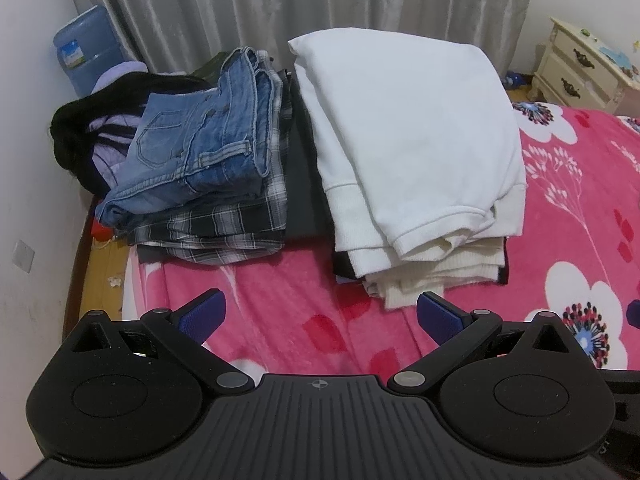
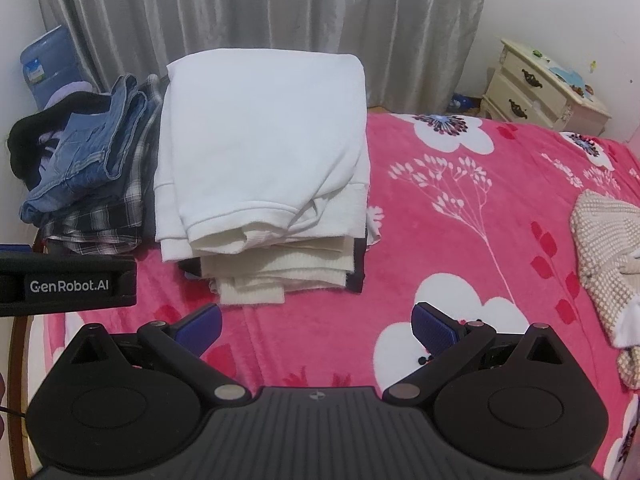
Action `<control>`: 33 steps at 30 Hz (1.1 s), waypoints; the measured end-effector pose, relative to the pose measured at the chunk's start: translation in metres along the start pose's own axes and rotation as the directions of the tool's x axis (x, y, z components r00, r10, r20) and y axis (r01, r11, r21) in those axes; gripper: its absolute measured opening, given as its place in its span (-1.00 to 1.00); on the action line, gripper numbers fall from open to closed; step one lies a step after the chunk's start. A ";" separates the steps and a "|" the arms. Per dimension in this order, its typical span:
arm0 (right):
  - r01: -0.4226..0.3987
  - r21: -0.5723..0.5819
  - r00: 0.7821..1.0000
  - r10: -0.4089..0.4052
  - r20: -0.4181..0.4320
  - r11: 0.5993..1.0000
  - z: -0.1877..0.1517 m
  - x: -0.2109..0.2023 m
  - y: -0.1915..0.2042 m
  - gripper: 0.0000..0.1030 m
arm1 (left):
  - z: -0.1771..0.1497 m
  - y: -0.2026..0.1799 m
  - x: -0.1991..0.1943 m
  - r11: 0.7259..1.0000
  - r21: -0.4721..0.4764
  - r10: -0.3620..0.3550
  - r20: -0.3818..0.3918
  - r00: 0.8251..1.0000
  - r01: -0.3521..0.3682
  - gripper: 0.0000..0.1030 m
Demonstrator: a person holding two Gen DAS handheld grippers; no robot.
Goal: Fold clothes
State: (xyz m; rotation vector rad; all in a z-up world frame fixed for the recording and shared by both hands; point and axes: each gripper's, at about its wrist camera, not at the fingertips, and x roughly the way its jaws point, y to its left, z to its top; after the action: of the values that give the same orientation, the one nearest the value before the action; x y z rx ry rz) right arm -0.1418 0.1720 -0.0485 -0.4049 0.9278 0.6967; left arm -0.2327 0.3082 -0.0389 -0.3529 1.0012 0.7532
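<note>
- Facing you is a bed under a pink floral blanket [image 2: 460, 240], with a grey curtain [image 2: 260, 4] hanging behind it and white walls to either side.
- Standing at the far right is a cream nightstand [image 2: 536, 88]; a blue water jug [image 1: 86, 50] is sitting in the far left corner against the wall.
- You are holding the left gripper [image 1: 320, 316] and the right gripper [image 2: 316, 326] low over the near part of the blanket, both with jaws spread wide and gripping nothing.
- Bare blanket is lying between both grippers and the stacks, and more is stretching out to the right of them.
- The white sweatshirt [image 2: 260, 140] is lying folded on top of a stack of cream knitwear [image 2: 276, 268], its ribbed hem facing you.
- Folded jeans [image 1: 200, 140] are resting on a plaid garment [image 1: 224, 224] just left of that stack, beside a black garment [image 1: 76, 128] at the bed's left edge.
- A beige textured knit [image 2: 604, 256] is lying unfolded at the right edge, well apart from the stacks.
</note>
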 end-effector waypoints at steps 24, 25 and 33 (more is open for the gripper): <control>-0.002 -0.008 1.000 0.002 -0.002 1.000 0.003 0.000 0.003 1.00 | 0.001 0.002 0.001 1.000 -0.001 0.001 -0.002 1.000 -0.001 0.99; -0.002 -0.008 1.000 0.002 -0.002 1.000 0.003 0.000 0.003 1.00 | 0.001 0.002 0.001 1.000 -0.001 0.001 -0.002 1.000 -0.001 0.99; -0.003 -0.012 1.000 0.003 0.000 1.000 0.004 -0.001 0.004 1.00 | 0.002 0.004 0.002 1.000 -0.003 0.001 -0.003 1.000 -0.001 0.99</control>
State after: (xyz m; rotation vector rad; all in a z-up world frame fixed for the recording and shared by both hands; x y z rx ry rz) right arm -0.1432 0.1770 -0.0456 -0.4147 0.9249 0.7054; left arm -0.2334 0.3126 -0.0392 -0.3558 1.0031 0.7552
